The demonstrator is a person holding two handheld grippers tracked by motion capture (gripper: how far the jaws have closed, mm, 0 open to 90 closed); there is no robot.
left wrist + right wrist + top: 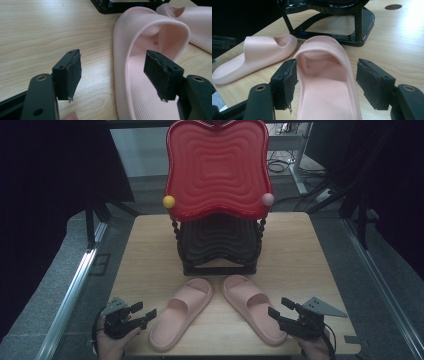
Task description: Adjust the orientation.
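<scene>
Two pink slide slippers lie on the wooden table (150, 255), toes toward a black rack. My left gripper (144, 311) is at the heel of the left slipper (181, 314), jaws open. In the left gripper view that gripper (113, 75) straddles the outer side wall of the left slipper (150, 32); one pad hangs over the footbed, the other over bare wood. My right gripper (278, 306) is open at the heel of the right slipper (252, 307). In the right gripper view its jaws (325, 80) stand on either side of the right slipper (324, 50); neither pad presses on it.
A black rack (220, 247) stands at the table's middle, its base (352, 35) just beyond the slipper toes. A large red wavy tray (217, 167) sits on top, with a yellow knob (169, 201) and a pink knob (268, 198). The left slipper (257, 55) lies beside the right one.
</scene>
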